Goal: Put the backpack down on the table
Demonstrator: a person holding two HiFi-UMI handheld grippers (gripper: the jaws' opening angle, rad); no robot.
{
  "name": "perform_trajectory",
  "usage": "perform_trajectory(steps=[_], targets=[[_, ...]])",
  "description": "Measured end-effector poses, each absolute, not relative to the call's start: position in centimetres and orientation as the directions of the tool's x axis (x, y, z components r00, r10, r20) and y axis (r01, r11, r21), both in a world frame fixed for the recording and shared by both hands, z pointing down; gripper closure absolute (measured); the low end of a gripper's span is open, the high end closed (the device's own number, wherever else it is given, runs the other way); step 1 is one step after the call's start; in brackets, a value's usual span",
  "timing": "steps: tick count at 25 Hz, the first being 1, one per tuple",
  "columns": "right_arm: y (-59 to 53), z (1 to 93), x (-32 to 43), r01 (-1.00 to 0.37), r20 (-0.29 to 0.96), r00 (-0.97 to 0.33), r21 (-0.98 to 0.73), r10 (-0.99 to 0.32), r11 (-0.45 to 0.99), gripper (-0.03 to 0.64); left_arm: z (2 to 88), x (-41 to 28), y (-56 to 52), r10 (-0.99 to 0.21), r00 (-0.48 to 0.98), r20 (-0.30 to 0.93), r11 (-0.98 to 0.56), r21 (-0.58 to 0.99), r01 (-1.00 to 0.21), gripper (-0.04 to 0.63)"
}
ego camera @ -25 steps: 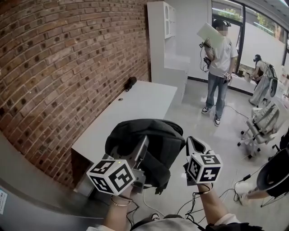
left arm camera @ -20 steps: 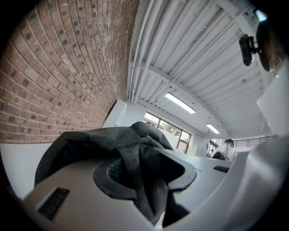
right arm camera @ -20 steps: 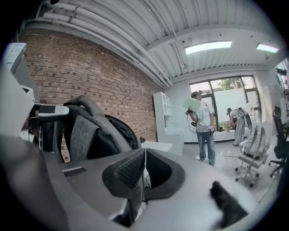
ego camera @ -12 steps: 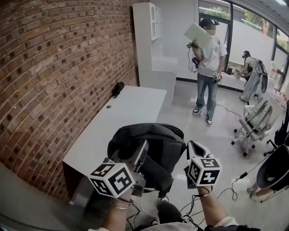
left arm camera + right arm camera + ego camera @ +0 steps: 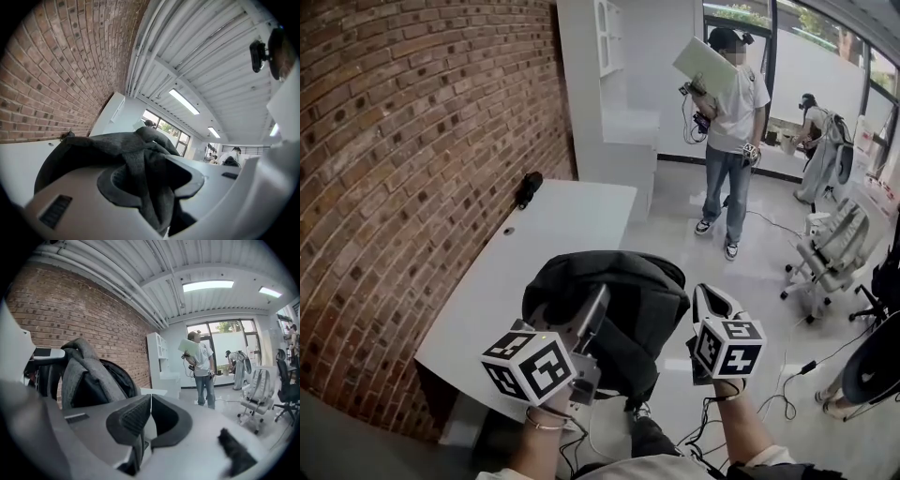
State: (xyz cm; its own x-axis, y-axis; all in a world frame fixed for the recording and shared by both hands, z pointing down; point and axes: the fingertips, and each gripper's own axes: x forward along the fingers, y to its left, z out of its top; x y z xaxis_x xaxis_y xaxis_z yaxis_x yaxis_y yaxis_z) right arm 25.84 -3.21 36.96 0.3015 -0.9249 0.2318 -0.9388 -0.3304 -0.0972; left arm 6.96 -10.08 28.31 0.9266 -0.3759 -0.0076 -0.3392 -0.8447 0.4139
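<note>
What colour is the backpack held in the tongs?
The backpack is dark grey, nearly black; the head view shows it best.

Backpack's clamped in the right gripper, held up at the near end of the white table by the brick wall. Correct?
No: the left gripper clamps the backpack. The left gripper view shows dark fabric pinched between its jaws; the right gripper is shut on nothing, backpack beside it. The white table and brick wall are as you say.
</note>
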Motion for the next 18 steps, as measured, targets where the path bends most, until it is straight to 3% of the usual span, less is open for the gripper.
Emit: perform_trajectory(steps=[18], targets=[[-24.3,33.7,40.7,-0.974,0.213,0.178,-0.103,-0.961,-0.204,0.586,23.1,19.9,-30.0,-0.506,0.858,-0.087,-0.803,0.410,-0.432,0.430]])
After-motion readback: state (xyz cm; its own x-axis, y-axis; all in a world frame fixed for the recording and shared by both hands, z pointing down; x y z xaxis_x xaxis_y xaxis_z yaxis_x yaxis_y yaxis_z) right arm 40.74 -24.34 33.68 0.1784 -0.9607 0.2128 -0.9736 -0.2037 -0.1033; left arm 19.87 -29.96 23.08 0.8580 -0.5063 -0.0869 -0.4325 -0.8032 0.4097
